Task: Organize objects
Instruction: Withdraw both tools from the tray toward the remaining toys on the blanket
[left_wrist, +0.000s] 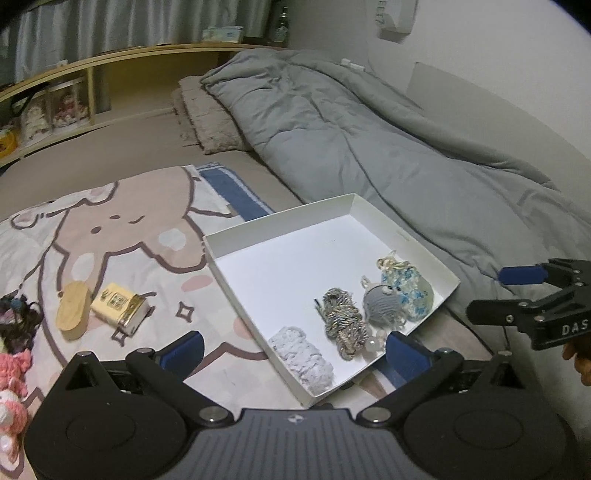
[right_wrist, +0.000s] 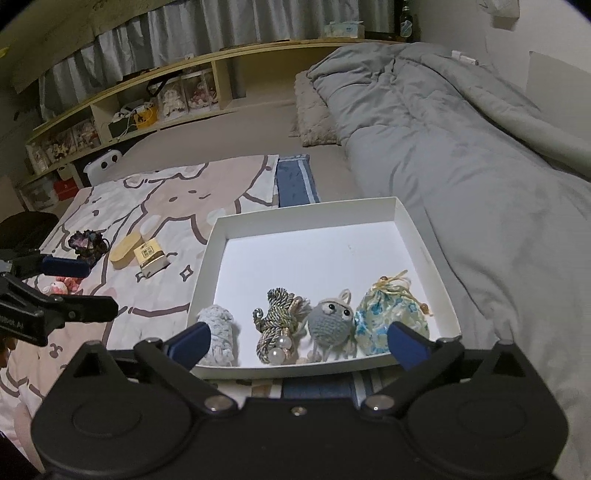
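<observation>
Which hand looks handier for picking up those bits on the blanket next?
Probably the left gripper: open and empty, it is nearer the wooden block and yellow box. The right gripper is over the white tray.

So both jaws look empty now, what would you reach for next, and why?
Probably the left gripper should swing toward the oval wooden block on the cartoon blanket. Four trinkets already line the white cardboard tray, both jaws stand open and empty, and this block lies loose outside on that side.

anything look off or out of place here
Nothing damaged or spilled. Four items sit in a row in the white box; the wooden piece and small yellow box lie outside it on the blanket.
</observation>
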